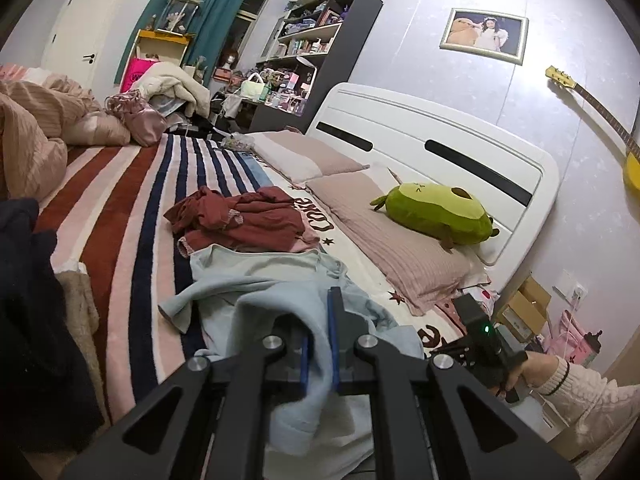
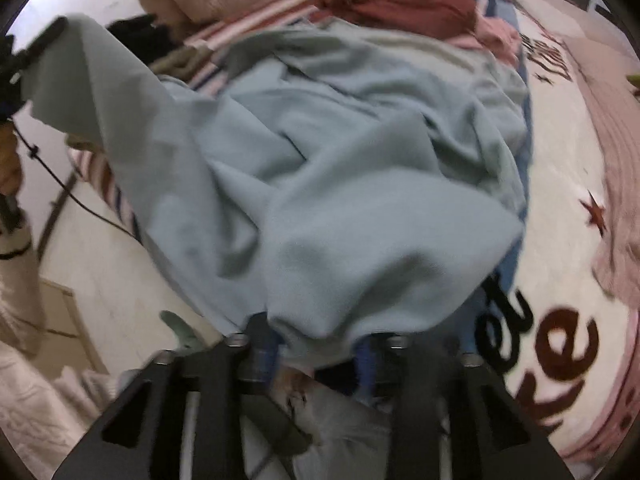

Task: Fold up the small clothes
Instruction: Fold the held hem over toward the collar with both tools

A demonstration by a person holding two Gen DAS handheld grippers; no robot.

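Observation:
A light blue garment (image 1: 256,292) lies crumpled on the bed's near side. My left gripper (image 1: 320,320) is shut on a fold of it, which hangs down between the blue pads. In the right wrist view the same garment (image 2: 340,184) fills the middle, blurred, and its lifted corner runs up to the left gripper (image 2: 36,48) at the top left. The right gripper (image 2: 320,332) points steeply down. Its blue pads (image 2: 272,352) stand apart, and the garment's hem drapes over them without being pinched. A hand in a cream sleeve (image 1: 560,380) holds the right gripper's body (image 1: 480,332).
A crumpled dark red garment (image 1: 240,216) lies farther up the striped blanket (image 1: 120,208). A green plush toy (image 1: 436,212) rests on the pink pillows beside the white headboard (image 1: 440,128). Dark clothing (image 1: 28,300) is piled at the left. Beige bedding (image 1: 32,128) is heaped at the far left.

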